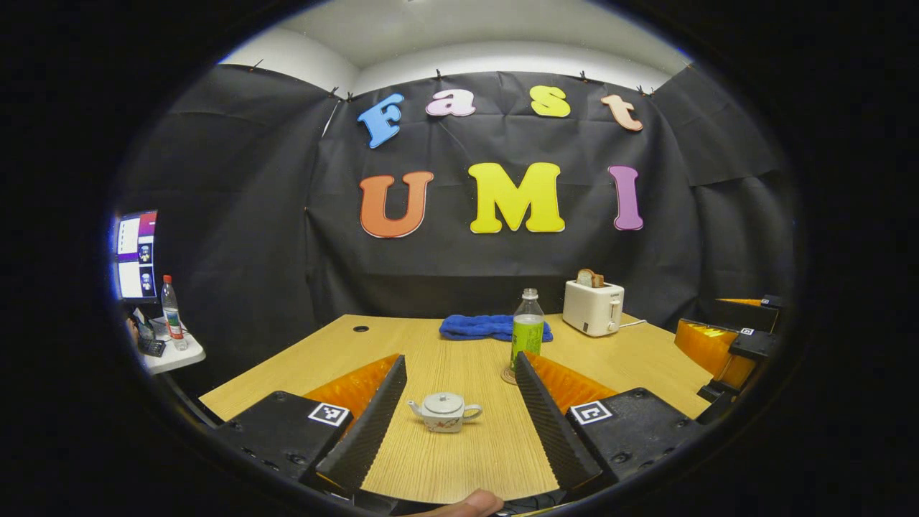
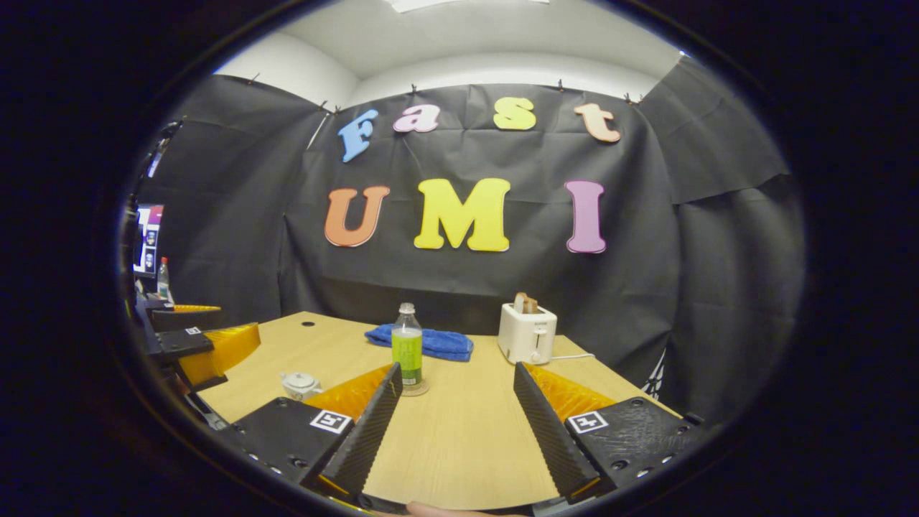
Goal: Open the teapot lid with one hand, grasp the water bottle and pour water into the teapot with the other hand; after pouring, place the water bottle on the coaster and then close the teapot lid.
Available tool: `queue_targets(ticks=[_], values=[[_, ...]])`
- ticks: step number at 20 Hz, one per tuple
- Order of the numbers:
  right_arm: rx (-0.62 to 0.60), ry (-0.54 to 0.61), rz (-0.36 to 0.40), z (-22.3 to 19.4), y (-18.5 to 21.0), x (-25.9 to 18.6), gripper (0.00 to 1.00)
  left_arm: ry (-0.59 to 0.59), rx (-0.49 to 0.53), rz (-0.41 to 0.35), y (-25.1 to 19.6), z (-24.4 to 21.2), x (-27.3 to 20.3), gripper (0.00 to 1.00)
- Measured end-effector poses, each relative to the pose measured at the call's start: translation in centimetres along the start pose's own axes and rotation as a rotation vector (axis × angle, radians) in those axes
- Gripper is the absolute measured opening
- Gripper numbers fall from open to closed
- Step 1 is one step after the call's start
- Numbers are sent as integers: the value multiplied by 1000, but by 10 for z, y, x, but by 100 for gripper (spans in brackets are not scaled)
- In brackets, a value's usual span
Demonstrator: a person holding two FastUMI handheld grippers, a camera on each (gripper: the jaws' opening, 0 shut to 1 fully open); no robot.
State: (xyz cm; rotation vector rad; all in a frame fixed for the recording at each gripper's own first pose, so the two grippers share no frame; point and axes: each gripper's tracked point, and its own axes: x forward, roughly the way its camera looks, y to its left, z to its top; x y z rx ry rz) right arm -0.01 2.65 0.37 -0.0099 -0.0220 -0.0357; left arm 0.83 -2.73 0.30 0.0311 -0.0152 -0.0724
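Both grippers, left gripper (image 1: 454, 424) and right gripper (image 2: 454, 431), wide apart above table (image 1: 459, 459), teapot (image 1: 444, 412) lidded.

Even, fairly bright light falls from overhead; the table (image 1: 459, 345) is evenly lit with soft, faint shadows. Both views are sharp at centre, while fisheye distortion bends the edges. A monitor (image 1: 136, 253) glows, slightly overexposed.

No legible text or labels
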Motion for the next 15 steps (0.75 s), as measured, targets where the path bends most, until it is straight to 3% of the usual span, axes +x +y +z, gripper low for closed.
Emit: queue_targets(ticks=[15], values=[[-5,27,-15,-9,-4,9,93,0,-22,11,4,-1,1,96]])
